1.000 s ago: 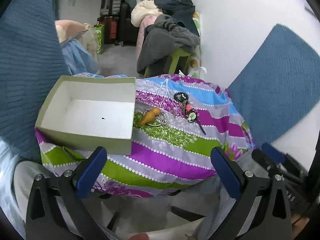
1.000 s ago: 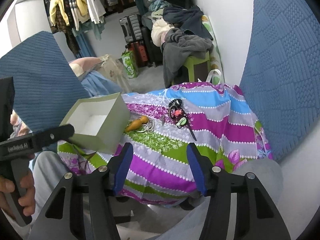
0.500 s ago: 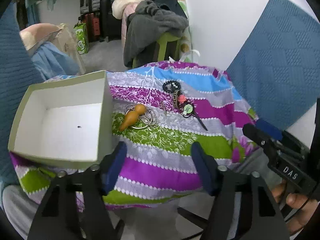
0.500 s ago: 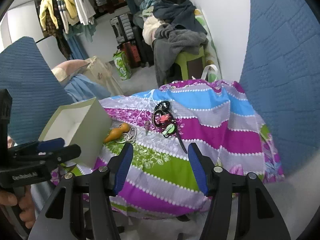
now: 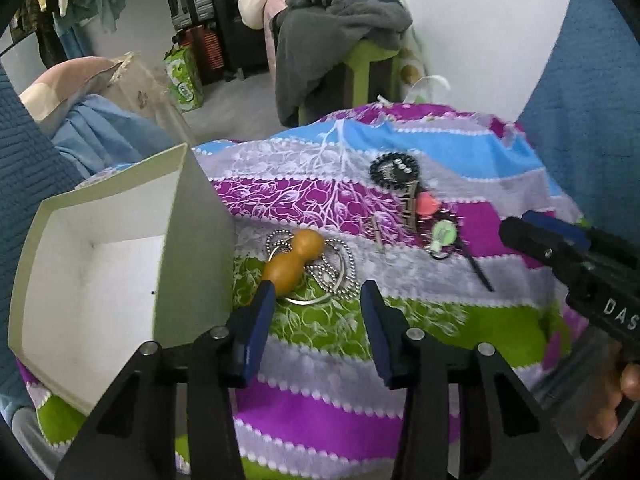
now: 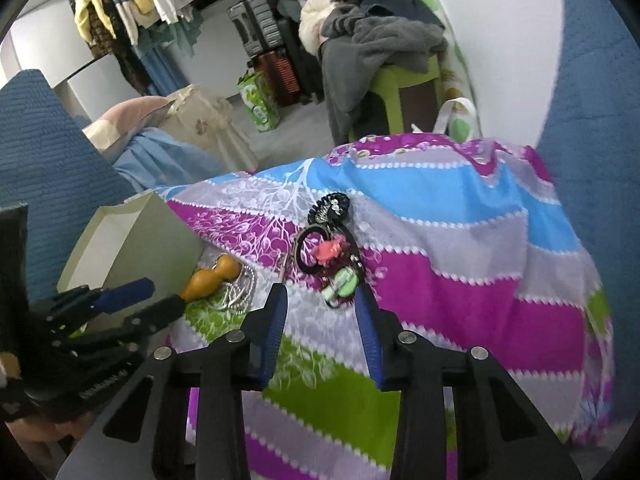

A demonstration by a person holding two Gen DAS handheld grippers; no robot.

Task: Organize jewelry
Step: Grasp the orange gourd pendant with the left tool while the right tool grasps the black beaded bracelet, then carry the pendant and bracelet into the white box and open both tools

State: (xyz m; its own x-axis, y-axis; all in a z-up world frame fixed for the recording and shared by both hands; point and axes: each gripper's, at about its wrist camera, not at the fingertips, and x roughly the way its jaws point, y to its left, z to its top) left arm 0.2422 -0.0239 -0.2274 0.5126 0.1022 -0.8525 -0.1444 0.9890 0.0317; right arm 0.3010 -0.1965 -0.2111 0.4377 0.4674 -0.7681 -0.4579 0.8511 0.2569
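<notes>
On the striped cloth beside our empty box [image 5: 96, 280], the gourd pendant [image 5: 294, 266] lies on its bead chain. Our left claw [image 5: 316, 292] hovers released, lined up to straddle it; our right claw [image 6: 322, 300], also released, frames the hair clips [image 6: 330, 256].

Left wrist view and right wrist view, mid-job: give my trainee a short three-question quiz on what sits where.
1. True or false: the open box already holds jewelry.
2. Which piece lies nearest the left claw?
A. the orange gourd pendant on its bead chain
B. the black round brooch
C. the green oval charm
3. Fill in: in the right wrist view, the right claw points at the pile holding the pink flower piece and the ____ oval charm.

Key: 1 false, the box shows only its bare white floor. 2 A. 3 green.
</notes>
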